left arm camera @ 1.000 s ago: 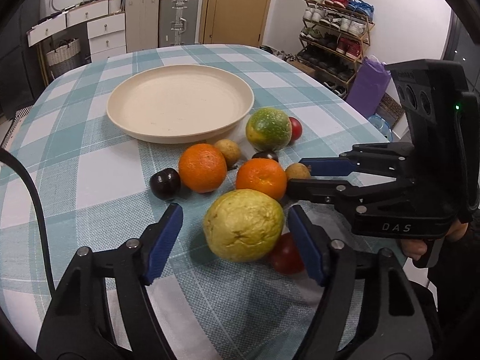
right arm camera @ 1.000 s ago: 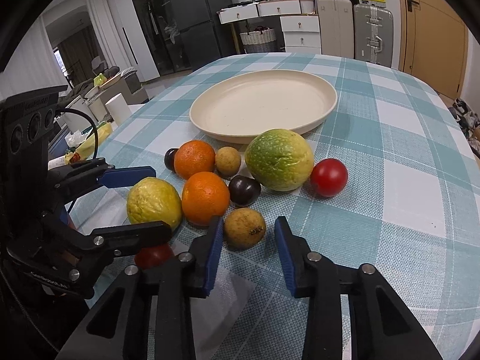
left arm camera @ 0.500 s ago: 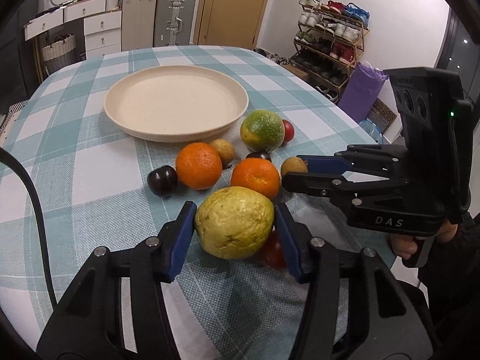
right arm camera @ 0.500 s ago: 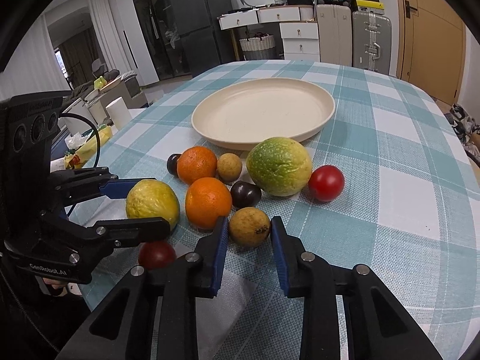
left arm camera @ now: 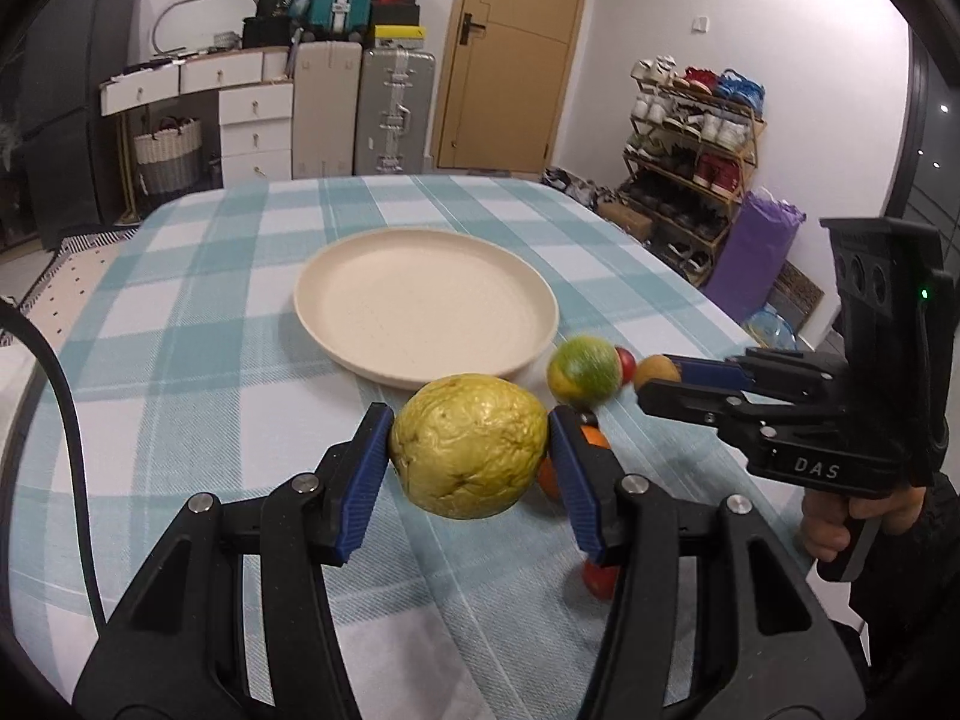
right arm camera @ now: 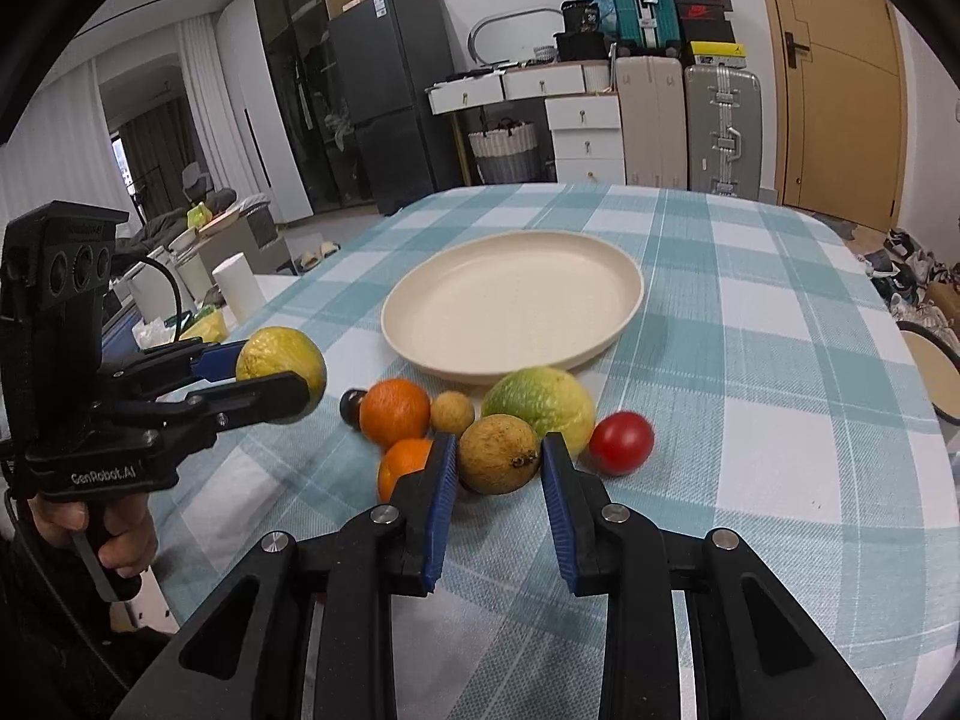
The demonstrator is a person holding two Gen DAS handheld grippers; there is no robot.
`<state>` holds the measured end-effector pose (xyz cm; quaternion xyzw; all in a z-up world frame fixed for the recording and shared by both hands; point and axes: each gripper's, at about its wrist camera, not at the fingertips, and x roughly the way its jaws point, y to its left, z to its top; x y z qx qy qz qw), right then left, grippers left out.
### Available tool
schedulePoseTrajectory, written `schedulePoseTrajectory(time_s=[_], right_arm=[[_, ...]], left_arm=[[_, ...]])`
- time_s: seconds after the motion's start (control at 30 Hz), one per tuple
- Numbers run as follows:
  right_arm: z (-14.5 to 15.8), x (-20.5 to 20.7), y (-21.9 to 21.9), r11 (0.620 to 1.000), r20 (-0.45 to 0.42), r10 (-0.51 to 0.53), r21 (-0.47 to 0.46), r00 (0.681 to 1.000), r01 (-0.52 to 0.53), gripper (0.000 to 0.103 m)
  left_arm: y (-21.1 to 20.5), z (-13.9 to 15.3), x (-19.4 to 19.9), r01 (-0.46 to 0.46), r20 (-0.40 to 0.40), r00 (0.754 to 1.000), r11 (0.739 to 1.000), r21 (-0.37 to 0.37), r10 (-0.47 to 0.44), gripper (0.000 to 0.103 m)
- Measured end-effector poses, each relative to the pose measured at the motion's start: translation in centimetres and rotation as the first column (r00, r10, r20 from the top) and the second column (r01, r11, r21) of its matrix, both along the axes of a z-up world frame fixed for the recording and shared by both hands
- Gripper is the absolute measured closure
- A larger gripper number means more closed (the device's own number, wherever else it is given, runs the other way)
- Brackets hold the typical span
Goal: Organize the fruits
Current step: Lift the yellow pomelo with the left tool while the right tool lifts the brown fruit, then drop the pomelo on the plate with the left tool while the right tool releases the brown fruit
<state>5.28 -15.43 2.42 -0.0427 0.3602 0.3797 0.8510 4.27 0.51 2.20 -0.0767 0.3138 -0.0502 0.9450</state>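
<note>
Yellow fruit (left arm camera: 471,445) now aloft; "DAS" tool (left arm camera: 657,381)

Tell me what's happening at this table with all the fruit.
A person holds a gripper in each hand, sorting fruit. The left gripper is shut on a large yellow fruit, lifted off the checked tablecloth. The right gripper clamps a small brownish-yellow fruit. The cream plate holds nothing; oranges and a tomato wait beside it.

The left gripper (left arm camera: 470,450) clamps a wrinkled yellow round fruit (left arm camera: 468,445) clear above the surface; the right gripper (right arm camera: 497,468) squeezes a small brownish-yellow round fruit (right arm camera: 499,461), both angled downward.
</note>
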Motion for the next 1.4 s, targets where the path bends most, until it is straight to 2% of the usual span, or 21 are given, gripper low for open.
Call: schedulePoseTrajectory(time_s=[0.27, 0.6, 0.97, 1.4], right_arm=[[1.5, 1.0, 0.0, 0.999, 0.033, -0.030, 0.036, 0.999, 0.029, 0.074], [2.7, 2.5, 0.8, 0.998, 0.055, -0.051, 0.043, 0.997, 0.048, 0.074], [2.7, 4.9, 2.3, 0.997, 0.045, -0.069, 0.025, 0.997, 0.068, 0.074], [1.0, 7.5, 3.9, 0.997, -0.001, -0.074, -0.018, 0.997, 0.074, 0.074]], left_arm=[[2.4, 1.9, 1.2, -0.076, 0.066, 0.995, 0.997, 0.012, 0.075, 0.053], [4.0, 2.3, 3.9, -0.132, 0.087, 0.988, 0.991, 0.013, 0.130, 0.053], [4.3, 1.1, 7.3, -0.133, 0.073, 0.989, 0.991, 0.021, 0.132, 0.053], [4.6, -0.9, 10.9, -0.139, 0.048, 0.989, 0.990, 0.033, 0.137, 0.053]])
